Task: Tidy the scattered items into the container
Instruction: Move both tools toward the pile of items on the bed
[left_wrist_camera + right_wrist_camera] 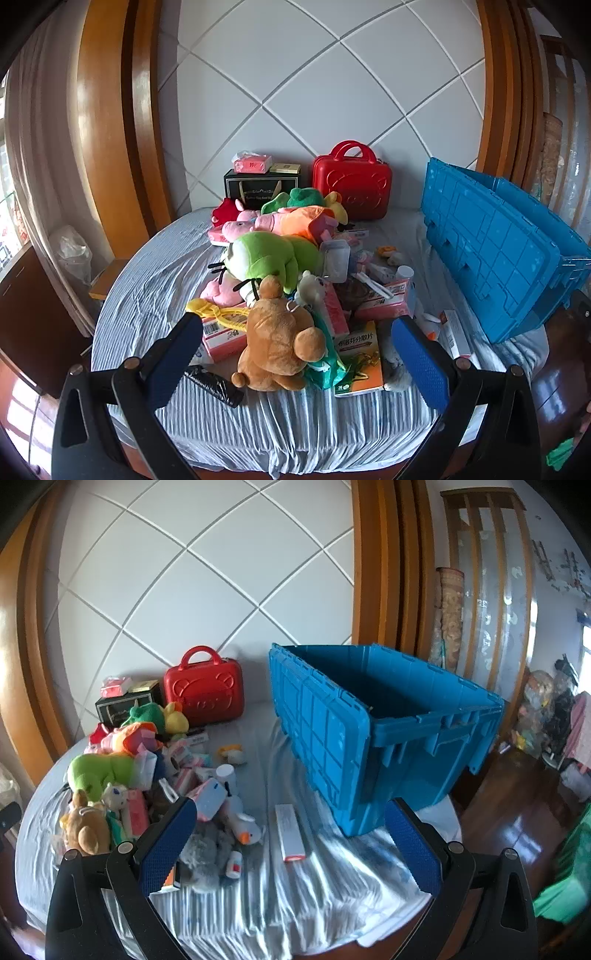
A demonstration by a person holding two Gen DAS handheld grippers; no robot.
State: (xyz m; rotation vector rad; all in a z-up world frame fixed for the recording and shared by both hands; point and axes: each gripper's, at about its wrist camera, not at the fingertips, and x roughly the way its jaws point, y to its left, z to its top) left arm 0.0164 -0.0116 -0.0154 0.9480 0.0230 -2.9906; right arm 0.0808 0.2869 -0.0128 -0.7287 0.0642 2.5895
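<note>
Barely started, by the look of it. Blue crate (388, 731) on the right side of the bed (280, 893), lid flaps open, visible inside looks bare (floor of it mostly hidden). Pile still on the bed: brown bear (280, 339), green plush (269, 258), pink packs (384, 301), long white box (290, 832) lying alone near the crate. Left gripper (295, 354) spread wide, empty, aimed at the bear. Right gripper (291, 840) spread wide, empty, white box between its fingers' line. Nearly everything left to move.
</note>
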